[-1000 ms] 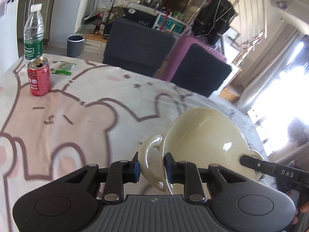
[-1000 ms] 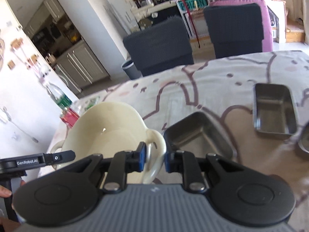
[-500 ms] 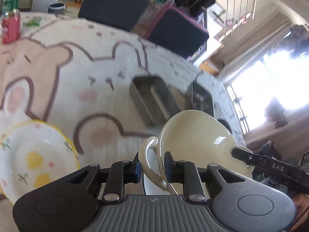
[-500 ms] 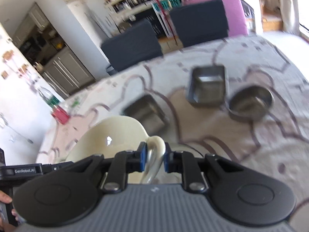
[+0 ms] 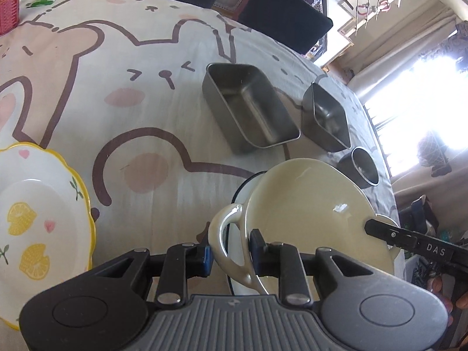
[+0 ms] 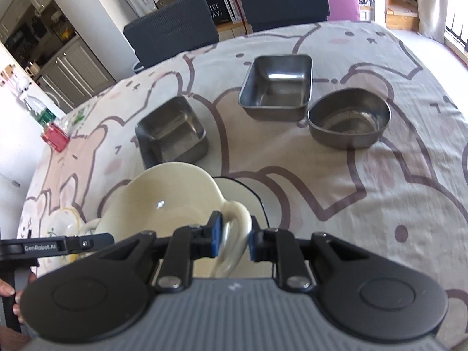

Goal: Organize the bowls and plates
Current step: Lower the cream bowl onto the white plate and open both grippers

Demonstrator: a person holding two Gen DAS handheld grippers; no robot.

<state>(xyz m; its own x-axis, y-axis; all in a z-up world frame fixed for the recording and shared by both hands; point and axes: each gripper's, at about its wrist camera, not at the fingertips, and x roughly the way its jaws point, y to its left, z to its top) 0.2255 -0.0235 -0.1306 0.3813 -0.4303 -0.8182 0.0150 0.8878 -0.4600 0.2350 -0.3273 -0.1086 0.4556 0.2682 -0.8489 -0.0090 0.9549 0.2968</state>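
Note:
A cream two-handled bowl (image 5: 310, 204) is held between both grippers above the table. My left gripper (image 5: 229, 256) is shut on its left handle (image 5: 225, 239). My right gripper (image 6: 232, 238) is shut on its right handle (image 6: 234, 228); the bowl also shows in the right wrist view (image 6: 163, 201). Directly under the bowl sits a white plate with a dark rim (image 6: 245, 193), mostly hidden; its edge shows in the left wrist view (image 5: 242, 187). A white plate with yellow lemons (image 5: 38, 225) lies to the left.
Two rectangular steel trays (image 6: 276, 87) (image 6: 172, 131) and a rounded steel bowl (image 6: 349, 121) stand beyond the cream bowl on the cartoon tablecloth (image 6: 365, 190). A red can (image 6: 55, 139) and a bottle stand at the far left. Dark chairs (image 6: 172, 26) line the far table edge.
Both grippers have carried the cream bowl toward the near side and tipped downward. The steel trays, lemon plate and dark-rimmed plate have come into view beneath it.

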